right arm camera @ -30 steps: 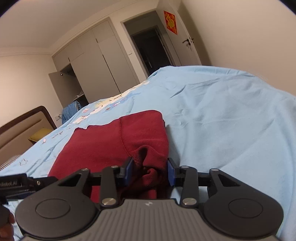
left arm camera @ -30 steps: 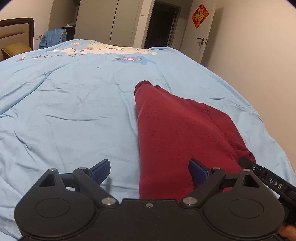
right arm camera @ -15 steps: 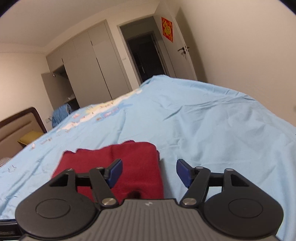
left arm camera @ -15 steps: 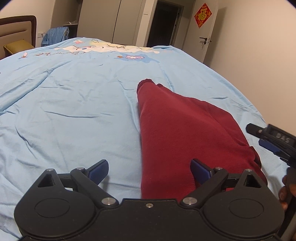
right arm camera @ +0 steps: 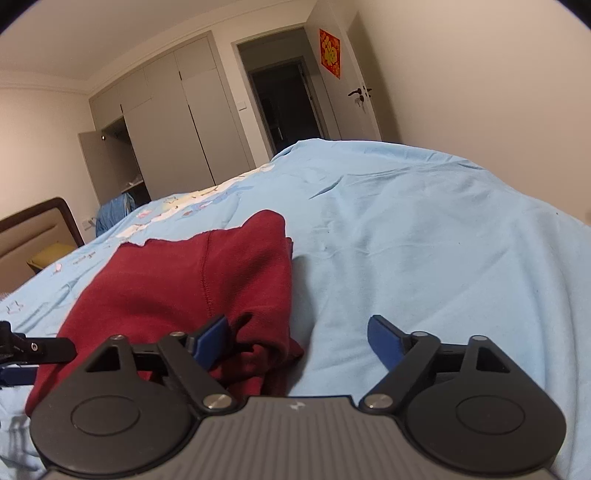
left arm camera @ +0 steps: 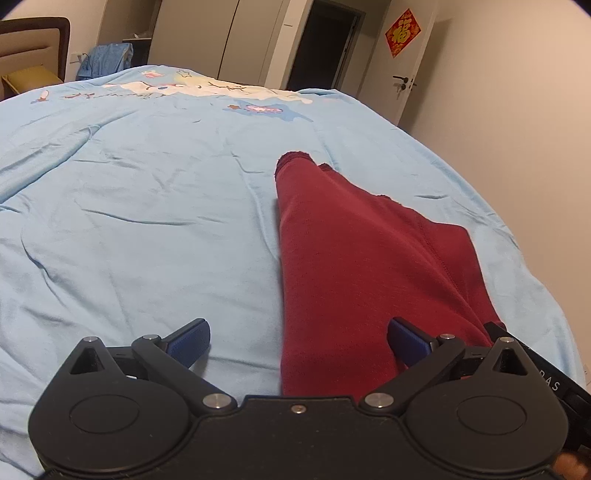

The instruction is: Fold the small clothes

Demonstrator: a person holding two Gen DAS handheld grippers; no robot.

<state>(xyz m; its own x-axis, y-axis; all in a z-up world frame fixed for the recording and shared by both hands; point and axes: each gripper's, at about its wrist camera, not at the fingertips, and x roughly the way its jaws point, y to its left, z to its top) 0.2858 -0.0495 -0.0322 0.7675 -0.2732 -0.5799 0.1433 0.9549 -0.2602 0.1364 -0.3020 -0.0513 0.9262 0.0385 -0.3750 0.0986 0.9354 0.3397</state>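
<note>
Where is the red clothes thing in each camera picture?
Left wrist view: the red garment lies right of centre on the blue bedsheet.
Right wrist view: it lies left of centre, low.
Shared landmark: the red door decoration.

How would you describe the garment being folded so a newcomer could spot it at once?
Start at the wide light blue bedspread covering the bed. Near its right side, just ahead of both open grippers, lies a dark red garment, folded lengthwise. It is the only red item on the bedspread and shows a stitched seam.
</note>
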